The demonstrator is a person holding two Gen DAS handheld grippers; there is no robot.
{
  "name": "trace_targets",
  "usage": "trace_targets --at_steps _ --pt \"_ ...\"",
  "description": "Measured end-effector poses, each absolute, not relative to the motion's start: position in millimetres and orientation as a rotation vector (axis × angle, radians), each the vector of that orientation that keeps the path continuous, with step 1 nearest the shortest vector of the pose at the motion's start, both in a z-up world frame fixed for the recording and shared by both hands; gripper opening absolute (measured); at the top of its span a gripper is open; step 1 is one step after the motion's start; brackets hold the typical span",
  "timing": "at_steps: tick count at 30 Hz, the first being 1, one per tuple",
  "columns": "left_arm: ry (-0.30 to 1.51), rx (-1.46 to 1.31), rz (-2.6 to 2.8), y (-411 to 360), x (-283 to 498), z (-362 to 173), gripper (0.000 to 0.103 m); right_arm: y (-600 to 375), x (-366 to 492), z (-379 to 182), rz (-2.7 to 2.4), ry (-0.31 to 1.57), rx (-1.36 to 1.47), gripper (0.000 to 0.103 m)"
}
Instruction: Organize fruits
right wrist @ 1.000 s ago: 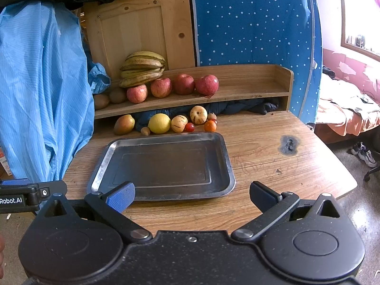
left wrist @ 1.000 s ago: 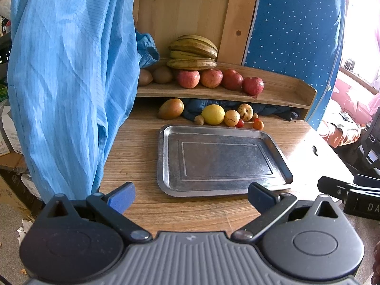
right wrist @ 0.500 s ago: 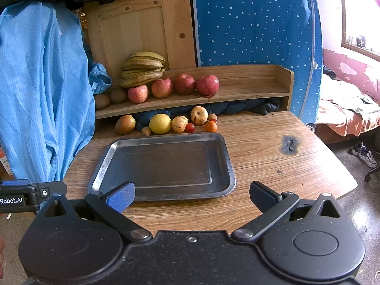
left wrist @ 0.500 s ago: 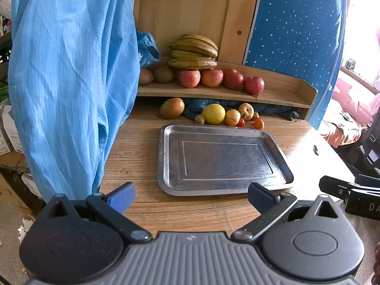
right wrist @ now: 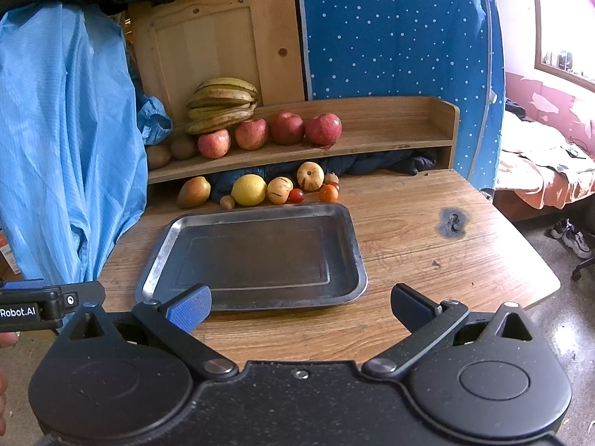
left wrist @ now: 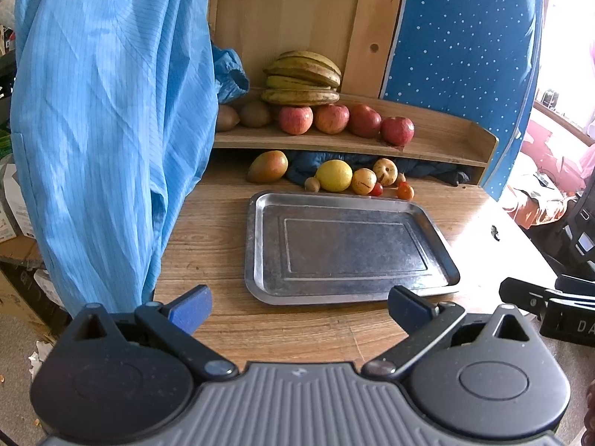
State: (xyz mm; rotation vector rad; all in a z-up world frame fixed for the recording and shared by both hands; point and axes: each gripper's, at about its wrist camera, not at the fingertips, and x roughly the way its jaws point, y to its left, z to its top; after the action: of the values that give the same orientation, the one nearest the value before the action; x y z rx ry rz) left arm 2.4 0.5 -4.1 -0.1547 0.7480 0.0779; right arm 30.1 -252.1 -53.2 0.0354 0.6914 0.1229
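Two grippers, left (left wrist: 299, 303) and right (right wrist: 300, 304), poised short of bare tray (right wrist: 163, 249), jaws released, nothing grasped. Next up, probably: reaching for lemon (right wrist: 248, 190).

Both wrist views face the tray (left wrist: 256, 245) (table-edge height).

A lived-in room of a home is being shown, seemingly a bedroom. A bed (right wrist: 546, 182) with rumpled orange bedding is being seen at the right, below a window (right wrist: 565, 63) in a pink wall, and shoes (right wrist: 572, 238) are lying on the floor beside it. A worn wooden counter (right wrist: 427, 230) with a low wooden shelf (right wrist: 390, 141) is being used for fruit, a blue garment (left wrist: 104, 130) is hanging at the left, and a dotted blue fabric panel (right wrist: 390, 37) is standing behind.
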Motion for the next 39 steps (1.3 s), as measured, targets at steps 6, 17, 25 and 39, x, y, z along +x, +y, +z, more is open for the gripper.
trace_targets --at_steps 6,17,25,39 --pt "0.751 -0.155 0.078 0.2 3.5 -4.4 0.103 -253.4 32.2 -54.1 0.12 0.695 0.033 0.102" --pt "0.76 -0.159 0.083 2.1 7.1 -6.5 0.103 -251.9 35.6 -55.8 0.125 0.703 0.031 0.102" --pt "0.763 -0.162 0.085 4.6 7.6 -8.0 0.103 -250.6 37.7 -56.5 0.126 0.711 0.03 0.102" --pt "0.784 -0.158 0.088 0.7 11.3 -9.6 0.103 -249.5 35.7 -58.3 0.14 0.707 0.016 0.102"
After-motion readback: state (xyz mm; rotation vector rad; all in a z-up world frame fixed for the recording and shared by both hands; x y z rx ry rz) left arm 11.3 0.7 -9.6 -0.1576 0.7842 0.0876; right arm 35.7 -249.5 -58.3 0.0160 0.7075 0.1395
